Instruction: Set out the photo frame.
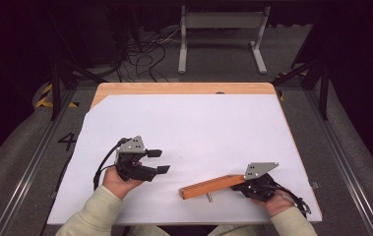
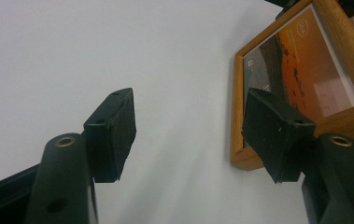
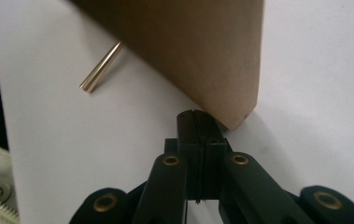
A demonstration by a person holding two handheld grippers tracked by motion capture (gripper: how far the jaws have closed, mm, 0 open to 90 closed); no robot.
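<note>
A wooden picture frame [image 1: 212, 187] stands tilted on the white sheet near the front edge, propped on a thin brass leg [image 1: 209, 197]. The left gripper view has its glass front with an orange picture [image 2: 300, 70] at the right. Its plain brown back [image 3: 202, 51] and the brass leg [image 3: 101, 67] face the right gripper view. My right gripper [image 1: 245, 187] is at the frame's right end. Its jaws are pressed together [image 3: 197, 116], tips just under the frame's lower corner, with nothing seen between them. My left gripper [image 1: 157, 161] is open [image 2: 188, 126] over bare sheet, left of the frame.
The white sheet [image 1: 189, 128] covers most of the wooden table [image 1: 184, 88]. Beyond the far edge a grey metal stand [image 1: 221, 29] and loose cables [image 1: 144, 56] lie on the floor. Pale sleeves [image 1: 95, 214] come in from the bottom.
</note>
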